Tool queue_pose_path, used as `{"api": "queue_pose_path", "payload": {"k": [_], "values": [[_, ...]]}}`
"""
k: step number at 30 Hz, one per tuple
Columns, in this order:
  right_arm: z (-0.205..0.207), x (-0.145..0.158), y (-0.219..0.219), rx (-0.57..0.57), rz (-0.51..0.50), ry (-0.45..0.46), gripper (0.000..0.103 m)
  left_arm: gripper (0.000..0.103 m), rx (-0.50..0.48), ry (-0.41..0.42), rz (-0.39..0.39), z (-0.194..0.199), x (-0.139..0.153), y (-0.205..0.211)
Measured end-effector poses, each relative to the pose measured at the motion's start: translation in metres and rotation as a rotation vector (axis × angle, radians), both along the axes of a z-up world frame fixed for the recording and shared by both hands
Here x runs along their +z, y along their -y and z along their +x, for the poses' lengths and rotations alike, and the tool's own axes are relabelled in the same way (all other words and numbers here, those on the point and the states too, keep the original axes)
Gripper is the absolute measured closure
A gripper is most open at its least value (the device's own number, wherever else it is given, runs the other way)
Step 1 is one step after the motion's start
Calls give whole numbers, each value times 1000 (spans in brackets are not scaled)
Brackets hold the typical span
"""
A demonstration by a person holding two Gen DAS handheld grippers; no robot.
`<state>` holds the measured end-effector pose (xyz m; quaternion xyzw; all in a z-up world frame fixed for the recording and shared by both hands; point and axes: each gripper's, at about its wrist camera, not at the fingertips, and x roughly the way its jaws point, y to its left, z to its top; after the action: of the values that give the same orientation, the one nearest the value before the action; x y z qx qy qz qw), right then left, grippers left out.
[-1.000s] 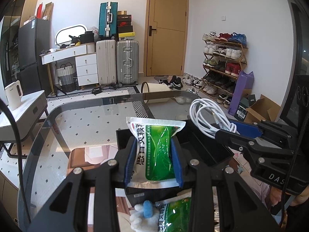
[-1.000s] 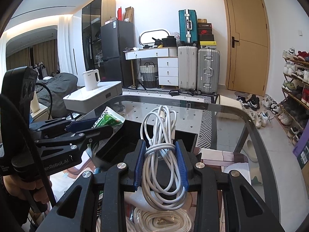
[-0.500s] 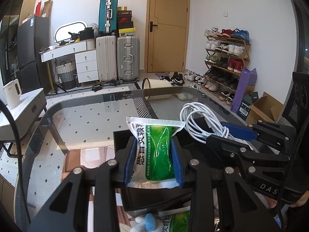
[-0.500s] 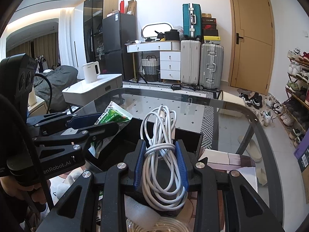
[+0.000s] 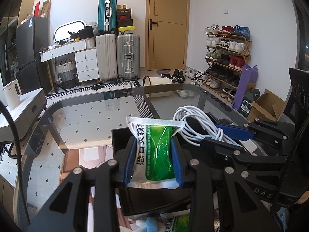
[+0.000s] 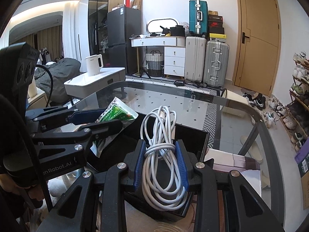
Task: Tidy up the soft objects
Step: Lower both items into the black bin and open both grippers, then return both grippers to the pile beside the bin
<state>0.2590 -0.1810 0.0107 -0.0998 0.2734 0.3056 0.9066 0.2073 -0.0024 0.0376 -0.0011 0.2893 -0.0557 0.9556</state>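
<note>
My left gripper (image 5: 153,162) is shut on a green and white sachet (image 5: 156,150), held upright over a black box (image 5: 119,141) on the glass table (image 5: 81,119). My right gripper (image 6: 160,166) is shut on a coiled white cable (image 6: 161,148) above the same black box (image 6: 195,139). Each gripper shows in the other's view: the right one with the cable (image 5: 199,127) to the right, the left one with the sachet (image 6: 115,114) to the left. Another green sachet (image 5: 177,222) and a white and blue plush toy (image 5: 146,223) lie at the near edge below the left gripper.
A second white cable coil (image 6: 170,228) lies under the right gripper. Beyond the table stand suitcases (image 5: 117,58), a white dresser (image 5: 77,58), a shoe rack (image 5: 226,58) and a side table with a kettle (image 6: 93,64). A hand (image 6: 32,193) holds the left gripper.
Both grippers have come forward and a little lower over the black box, still holding the sachet and the cable. The plush toy and second sachet have slid toward the bottom edge.
</note>
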Motion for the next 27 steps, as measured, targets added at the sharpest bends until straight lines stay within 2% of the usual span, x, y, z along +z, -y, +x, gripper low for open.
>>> {"api": "queue_pose_path", "payload": {"k": [13, 19, 21, 22, 23, 25, 27], "values": [[7, -6, -6, 46, -47, -12, 72, 69, -11, -26, 12, 7, -6, 2], [4, -1, -1, 38, -36, -16, 71, 64, -12, -44, 13, 5, -5, 3], [-1, 3, 3, 25, -34, -12, 63, 59, -7, -45, 6, 3, -2, 2], [-4, 7, 7, 15, -26, -6, 59, 51, -4, -41, -4, 0, 1, 1], [-8, 10, 12, 4, -17, -3, 50, 45, -2, -37, -9, -3, 3, 0], [-16, 16, 20, -19, -3, -2, 41, 43, -4, -25, -9, -10, 9, 0], [-24, 22, 28, -46, 14, 0, 23, 36, -2, -23, 4, -18, 14, 1]]}}
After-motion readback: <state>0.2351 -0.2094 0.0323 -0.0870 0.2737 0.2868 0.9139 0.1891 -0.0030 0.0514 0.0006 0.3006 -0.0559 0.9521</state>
